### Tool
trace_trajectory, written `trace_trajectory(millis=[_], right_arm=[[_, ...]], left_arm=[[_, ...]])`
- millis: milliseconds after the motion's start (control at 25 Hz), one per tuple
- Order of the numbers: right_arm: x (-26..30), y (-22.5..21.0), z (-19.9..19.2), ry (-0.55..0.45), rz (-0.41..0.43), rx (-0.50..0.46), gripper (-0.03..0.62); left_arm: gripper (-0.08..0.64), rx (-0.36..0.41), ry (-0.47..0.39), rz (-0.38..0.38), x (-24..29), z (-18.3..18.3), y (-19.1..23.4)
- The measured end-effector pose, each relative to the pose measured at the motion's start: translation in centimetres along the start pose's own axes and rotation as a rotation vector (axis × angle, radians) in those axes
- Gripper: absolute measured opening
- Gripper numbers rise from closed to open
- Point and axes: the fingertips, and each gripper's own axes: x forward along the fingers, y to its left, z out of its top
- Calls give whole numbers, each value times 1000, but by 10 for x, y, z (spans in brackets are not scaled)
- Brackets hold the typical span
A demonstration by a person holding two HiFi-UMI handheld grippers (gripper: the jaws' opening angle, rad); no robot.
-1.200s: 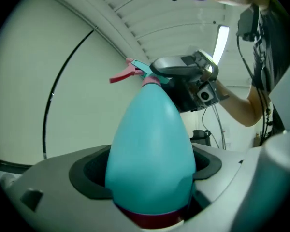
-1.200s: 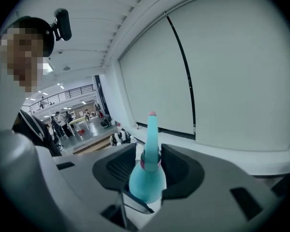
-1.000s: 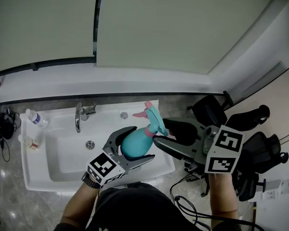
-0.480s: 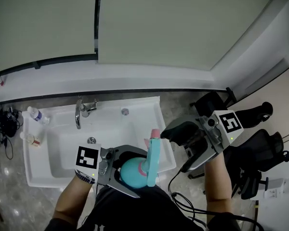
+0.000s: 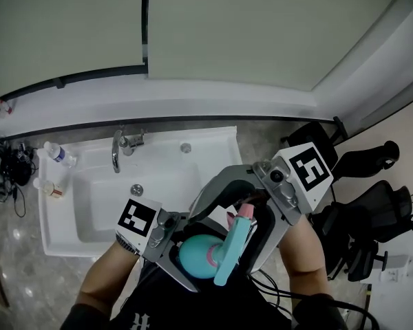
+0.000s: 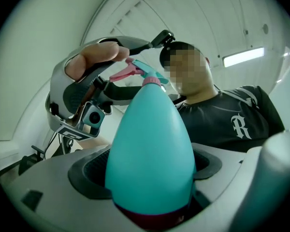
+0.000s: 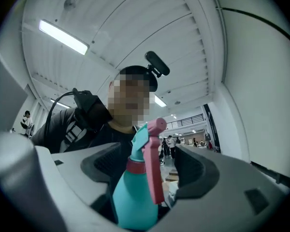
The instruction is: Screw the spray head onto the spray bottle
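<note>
Spray bottle [image 6: 150, 149], teal, is pinched round its fat lower body by the left tool [image 5: 198, 254]; both pads are pressed on its sides. In the head view it is held in the air at 6 o'clock of the frame, close to the person's chest and clear of the sink [image 5: 62, 232], with the neck pointed toward 3 o'clock. Spray head [image 7: 140, 141] is seated on the neck; pink collar [image 7: 136, 166] is set against the teal shoulder, and pink trigger [image 7: 152, 173] is laid along the bottle's side.

Right tool [image 7: 143, 168] is spread wide. Its jaws have just been opening, and the spray head is placed between them with no pad pressed on it. A gap is seen at 9 o'clock of the head in the right gripper view, and a narrower one at 3 o'clock beside the trigger. In the head view the right tool is brought in from 3 o'clock, one jaw arched over the bottle and the other passed below the head.

White sink is seen at 9 to 10 o'clock, with the faucet [image 5: 117, 150] at its far rim. Two small bottles [image 5: 58, 154] are stood just beside its 9 o'clock edge. Black office chairs [image 5: 372, 205] are grouped at 3 to 4 o'clock.
</note>
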Motion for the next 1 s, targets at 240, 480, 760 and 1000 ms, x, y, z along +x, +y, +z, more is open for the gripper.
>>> trace_trajectory(millis=[240,480,760,1000], right_arm=[[9,-4,-18,126,-43,-9,317],[-1,-14,-15,136,-154,13,156],[-17,-36,-23,201,-366,7,153],[-34,-55,-33,255,-586,-3,152]], left_arm=[[445,-20,-27,-14,-6,2,2],[445,-10,-86,41,-18,12,11],[445,17,-91,233,-41,14,34],[445,73,-23,499,-68,7,57]])
